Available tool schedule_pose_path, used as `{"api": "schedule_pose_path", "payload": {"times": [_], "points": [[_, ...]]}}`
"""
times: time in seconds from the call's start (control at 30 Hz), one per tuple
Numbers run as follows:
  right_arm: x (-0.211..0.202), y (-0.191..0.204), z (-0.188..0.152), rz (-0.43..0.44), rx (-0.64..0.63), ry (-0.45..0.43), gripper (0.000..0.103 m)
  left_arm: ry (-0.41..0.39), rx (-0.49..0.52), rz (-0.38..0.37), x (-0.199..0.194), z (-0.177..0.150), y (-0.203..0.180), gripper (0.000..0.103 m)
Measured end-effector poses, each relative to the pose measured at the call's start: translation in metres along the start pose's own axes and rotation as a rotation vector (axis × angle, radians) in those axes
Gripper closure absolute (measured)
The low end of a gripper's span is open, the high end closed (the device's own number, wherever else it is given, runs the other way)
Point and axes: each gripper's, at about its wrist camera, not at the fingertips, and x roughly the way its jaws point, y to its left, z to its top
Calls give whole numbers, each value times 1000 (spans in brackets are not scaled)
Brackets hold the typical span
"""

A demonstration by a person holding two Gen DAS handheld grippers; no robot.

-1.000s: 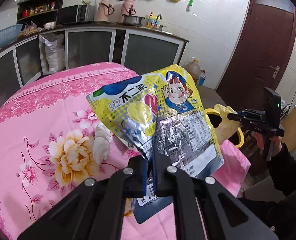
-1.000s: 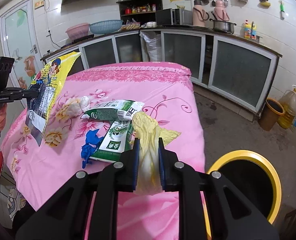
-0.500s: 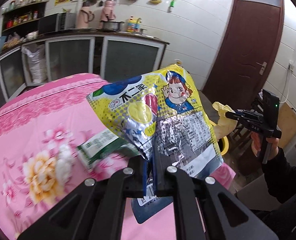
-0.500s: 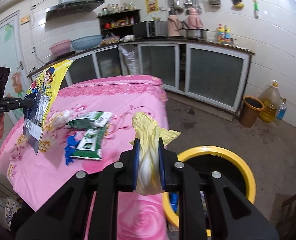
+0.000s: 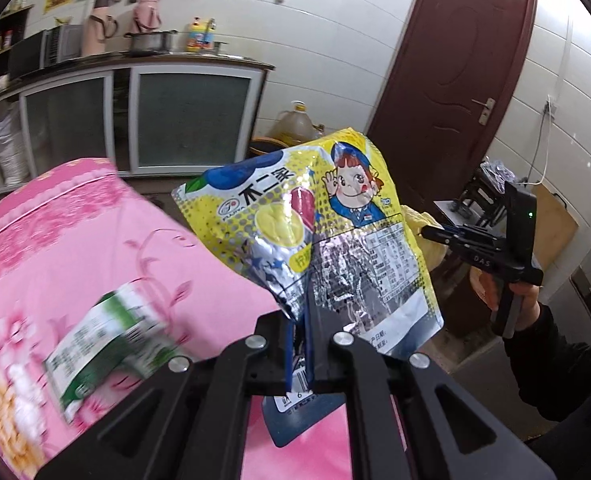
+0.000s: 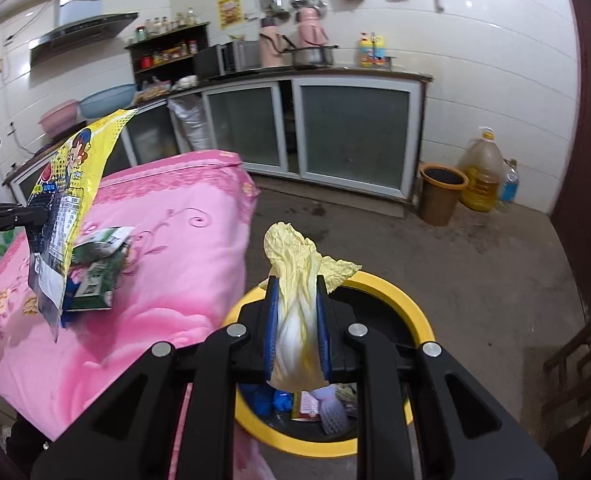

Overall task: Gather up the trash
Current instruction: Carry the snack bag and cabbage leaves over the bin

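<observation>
My left gripper (image 5: 299,320) is shut on a yellow and blue snack bag (image 5: 315,232) and holds it upright above the pink table's edge; the bag also shows in the right wrist view (image 6: 67,196). My right gripper (image 6: 297,312) is shut on a pale yellow cabbage leaf (image 6: 295,280) and holds it over the yellow-rimmed trash bin (image 6: 415,312) on the floor beside the table. The bin holds several pieces of trash (image 6: 319,404). The right gripper with the leaf shows at the right of the left wrist view (image 5: 435,236).
Green and white packets (image 6: 103,268) and a blue scrap lie on the pink flowered tablecloth (image 6: 183,248); a packet also shows in the left wrist view (image 5: 107,340). Kitchen cabinets (image 6: 327,136) stand behind. A brown bucket (image 6: 441,192) and oil jug (image 6: 483,172) stand by the wall.
Both grippers have swung right, away from the table's middle. The right gripper with the cabbage leaf now hangs over the yellow bin. The left gripper has carried the snack bag toward the table's edge.
</observation>
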Motion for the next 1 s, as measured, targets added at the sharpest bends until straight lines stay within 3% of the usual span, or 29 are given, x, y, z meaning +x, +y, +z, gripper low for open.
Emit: {"api": "schedule_pose_path", "payload": {"times": [0.47,1.0], "points": [[28,-46,-22,-75,77,49,86,87,12,-31,104,23,-36,99],[37,-70,-38,-106,140,90,86,133,-8,64,171,40,-65,99]]}}
